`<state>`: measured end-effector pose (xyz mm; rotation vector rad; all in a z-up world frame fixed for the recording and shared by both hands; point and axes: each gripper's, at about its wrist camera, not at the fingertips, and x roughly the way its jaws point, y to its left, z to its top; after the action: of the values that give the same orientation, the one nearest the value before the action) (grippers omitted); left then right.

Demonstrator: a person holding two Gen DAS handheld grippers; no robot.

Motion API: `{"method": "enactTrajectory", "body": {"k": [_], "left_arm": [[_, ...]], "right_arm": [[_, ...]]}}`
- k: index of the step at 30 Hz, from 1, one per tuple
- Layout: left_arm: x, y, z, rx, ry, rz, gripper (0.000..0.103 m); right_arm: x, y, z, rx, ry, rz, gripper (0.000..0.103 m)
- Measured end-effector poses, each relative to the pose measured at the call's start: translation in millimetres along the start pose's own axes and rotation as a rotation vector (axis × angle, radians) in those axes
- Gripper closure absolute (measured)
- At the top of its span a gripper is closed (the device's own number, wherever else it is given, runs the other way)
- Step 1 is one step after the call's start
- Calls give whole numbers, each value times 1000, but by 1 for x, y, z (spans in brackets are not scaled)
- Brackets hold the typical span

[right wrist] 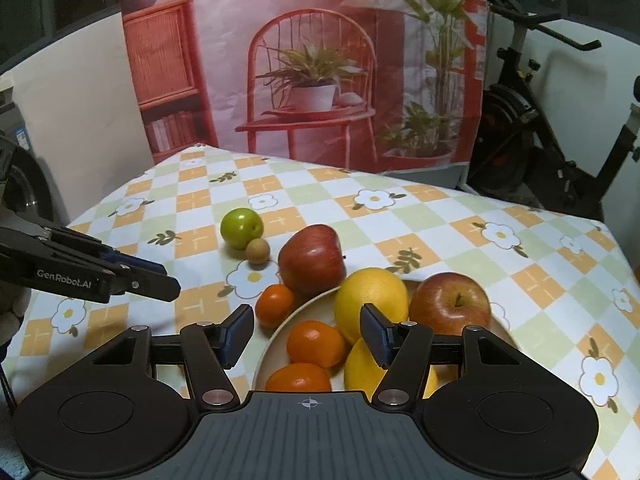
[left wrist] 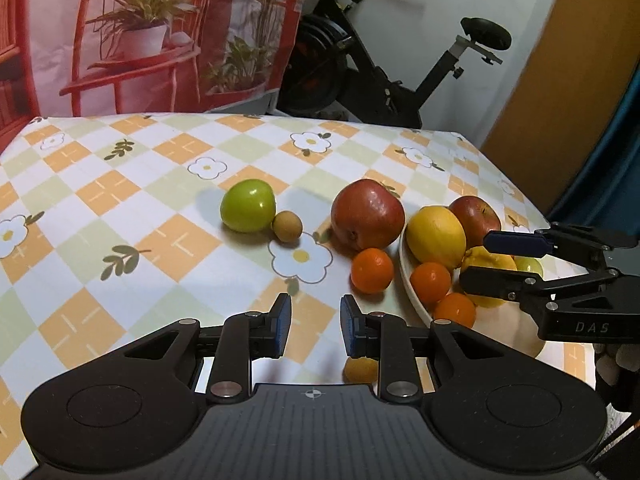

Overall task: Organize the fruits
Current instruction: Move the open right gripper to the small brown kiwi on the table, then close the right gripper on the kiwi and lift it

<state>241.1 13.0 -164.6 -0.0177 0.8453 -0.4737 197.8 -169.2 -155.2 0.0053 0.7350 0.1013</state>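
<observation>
A cream plate (left wrist: 508, 328) (right wrist: 276, 340) holds a big yellow citrus (left wrist: 436, 236) (right wrist: 370, 300), a red apple (left wrist: 474, 216) (right wrist: 450, 298), two oranges (left wrist: 430, 282) (right wrist: 316, 342) and a lemon (right wrist: 360, 368). On the cloth beside it lie a larger red apple (left wrist: 366, 214) (right wrist: 312, 258), an orange (left wrist: 372, 270) (right wrist: 275, 305), a green fruit (left wrist: 248, 210) (right wrist: 241, 227) and a small brown fruit (left wrist: 287, 227) (right wrist: 257, 251). My left gripper (left wrist: 316, 320) (right wrist: 168, 278) hovers left of the plate, jaws narrowly apart and empty. My right gripper (right wrist: 308, 334) (left wrist: 492, 260) is open above the plate.
A small yellow fruit (left wrist: 360, 370) lies on the cloth under my left gripper. The checked tablecloth (left wrist: 120, 200) ends at a far edge and a right edge (left wrist: 520, 192). Behind stand a printed backdrop (left wrist: 160, 40) and an exercise bike (left wrist: 380, 72).
</observation>
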Motion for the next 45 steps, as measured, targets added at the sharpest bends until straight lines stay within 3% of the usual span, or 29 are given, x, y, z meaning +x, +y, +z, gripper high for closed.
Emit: {"method": "enactTrajectory", "body": {"k": [15, 23, 35, 45], "left_arm": [[-4, 10, 9, -29, -14, 29, 75], [-20, 31, 18, -49, -48, 91, 75], [-30, 47, 16, -84, -59, 123, 75], [-25, 43, 16, -76, -47, 115, 75]], "right_arm": [[7, -1, -3, 28, 19, 39, 49], [28, 27, 1, -45, 104, 163, 50], [58, 60, -4, -129, 222, 241, 61], [67, 62, -9, -138, 246, 257, 77]]}}
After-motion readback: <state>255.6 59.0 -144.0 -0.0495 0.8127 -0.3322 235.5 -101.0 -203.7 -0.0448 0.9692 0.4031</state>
